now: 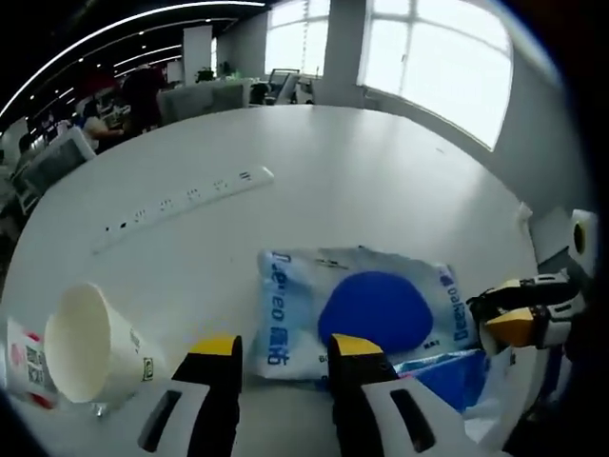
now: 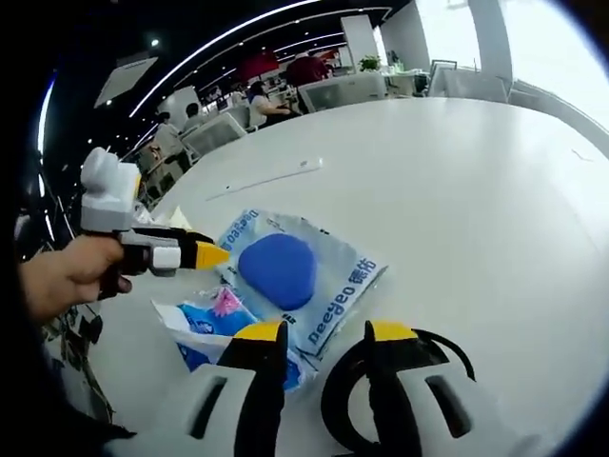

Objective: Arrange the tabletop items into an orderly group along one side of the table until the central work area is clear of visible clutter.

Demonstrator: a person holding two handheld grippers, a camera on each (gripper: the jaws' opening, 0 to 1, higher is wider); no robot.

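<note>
Several items lie on the white round worktop (image 1: 400,171): a pale blue plastic packet (image 1: 357,309) with a dark blue round patch on it rests flat near the near edge, in the left gripper view just ahead of the left tongs (image 1: 284,347) and in the right gripper view just ahead of the right tongs (image 2: 324,331). Tucked under or against its edge is a second packet, blue with pink print (image 2: 214,319); whether it is overlapped or merely touching I cannot tell. A black ring-shaped object (image 2: 447,350) lies on the worktop under the right tongs. Further out, a paper cup (image 1: 90,343) lies tipped on its side near the left tongs with a small printed carton (image 1: 27,362) beside it, and a long white power strip (image 1: 186,205) stretches across the middle, well apart from the packets. Both tongs stand open with nothing between their yellow tips. The step in hand looks like gathering the packets, with clutter still spread about. The next move likely calls for closing one pair of tongs on the thin packet edge, which may be slippery and flat to catch, then sliding it to the side beside the cup
</note>
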